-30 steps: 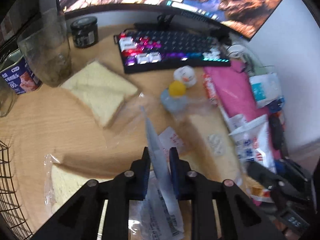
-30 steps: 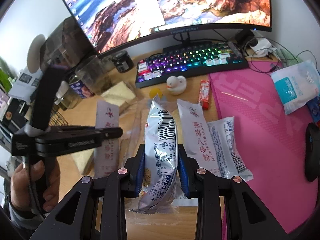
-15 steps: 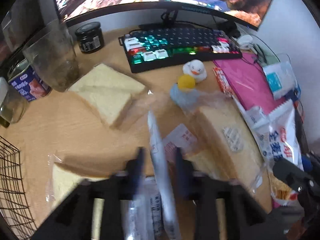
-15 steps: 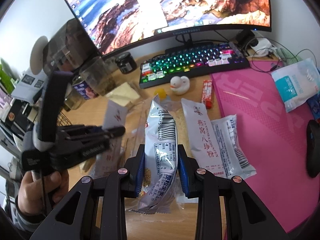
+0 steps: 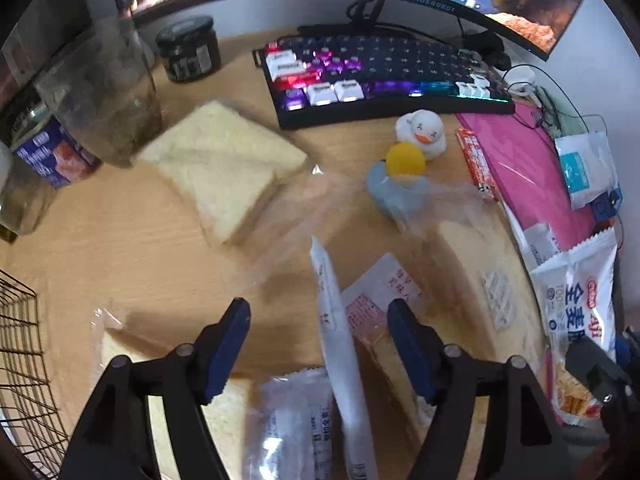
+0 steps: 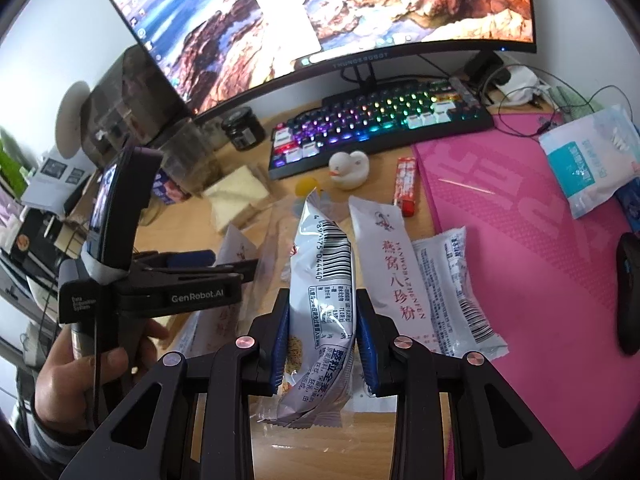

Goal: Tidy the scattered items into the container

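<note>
the curved wide monitor [image 6: 320, 20] stands behind the black backlit keyboard [image 6: 380, 128] on the wooden desk [image 5: 120, 248]. a black wire basket [image 5: 20, 360] shows at the left wrist view's left edge. the right gripper [image 6: 322, 320] clamps a silver barcode-printed snack packet [image 6: 324, 300] upright. the left gripper [image 5: 318, 344] is spread wide, a thin white sachet [image 5: 340, 352] standing edge-on between its pads, touching neither. a white rubber duck [image 5: 422, 132] sits near the keyboard.
</note>
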`<state>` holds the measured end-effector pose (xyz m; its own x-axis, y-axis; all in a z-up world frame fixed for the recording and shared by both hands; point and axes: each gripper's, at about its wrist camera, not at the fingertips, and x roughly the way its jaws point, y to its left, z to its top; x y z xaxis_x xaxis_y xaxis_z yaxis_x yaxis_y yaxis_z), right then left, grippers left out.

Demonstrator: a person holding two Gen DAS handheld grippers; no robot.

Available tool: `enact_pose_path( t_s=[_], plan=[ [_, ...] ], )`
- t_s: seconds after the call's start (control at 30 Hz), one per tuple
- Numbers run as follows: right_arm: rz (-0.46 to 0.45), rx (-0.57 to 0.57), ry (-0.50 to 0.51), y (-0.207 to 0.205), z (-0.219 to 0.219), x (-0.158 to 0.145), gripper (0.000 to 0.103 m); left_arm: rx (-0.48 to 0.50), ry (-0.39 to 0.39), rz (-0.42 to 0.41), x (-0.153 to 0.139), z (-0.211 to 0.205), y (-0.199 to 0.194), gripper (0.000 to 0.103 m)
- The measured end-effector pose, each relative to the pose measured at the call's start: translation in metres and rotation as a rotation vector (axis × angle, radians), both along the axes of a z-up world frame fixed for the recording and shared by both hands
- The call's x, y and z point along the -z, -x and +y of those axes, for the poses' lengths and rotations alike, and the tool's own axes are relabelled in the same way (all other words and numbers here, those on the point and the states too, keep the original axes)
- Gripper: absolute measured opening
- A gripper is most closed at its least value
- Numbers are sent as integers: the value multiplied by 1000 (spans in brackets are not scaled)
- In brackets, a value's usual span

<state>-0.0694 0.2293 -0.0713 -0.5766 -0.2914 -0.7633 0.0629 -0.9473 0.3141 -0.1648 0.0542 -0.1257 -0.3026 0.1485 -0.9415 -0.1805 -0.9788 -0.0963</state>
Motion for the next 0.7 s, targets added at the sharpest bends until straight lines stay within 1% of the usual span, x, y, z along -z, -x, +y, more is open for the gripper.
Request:
enact_pose_path(
  t_s=[0.13, 0.2, 0.33, 0.47, 0.53, 0.57, 0.6, 0.63, 0.67, 0.7],
  plan=[
    [-1, 5, 8, 1, 2, 1, 33, 32, 47, -25, -2, 6, 2, 76],
    [1, 3, 10, 1, 1, 1, 33, 38, 44, -32, -3, 4, 1, 76],
    [3, 2, 11, 1, 1, 0, 33, 14, -16, -58, 1, -5, 3, 76],
    [7, 0, 14, 0, -1, -1, 33, -19, -149, -85, 5, -21, 7, 75],
    [7, 0, 14, 0, -2, -2, 34, -36, -184, -49, 4, -27, 6, 63],
    [7, 1, 17, 0, -1, -2, 34, -29, -198, -33, 4, -28, 4, 49],
    [8, 3, 21, 0, -1, -2, 34, -16, -211, -31, 6, -31, 3, 38],
    [7, 4, 22, 0, -1, -2, 34, -10, -214, -34, 7, -30, 4, 31],
    [8, 6, 22, 0, -1, -2, 34, -4, -208, -26, 9, -30, 3, 23],
    [9, 8, 22, 0, -1, -2, 34, 4, -198, -13, 9, -30, 2, 21]
  ],
)
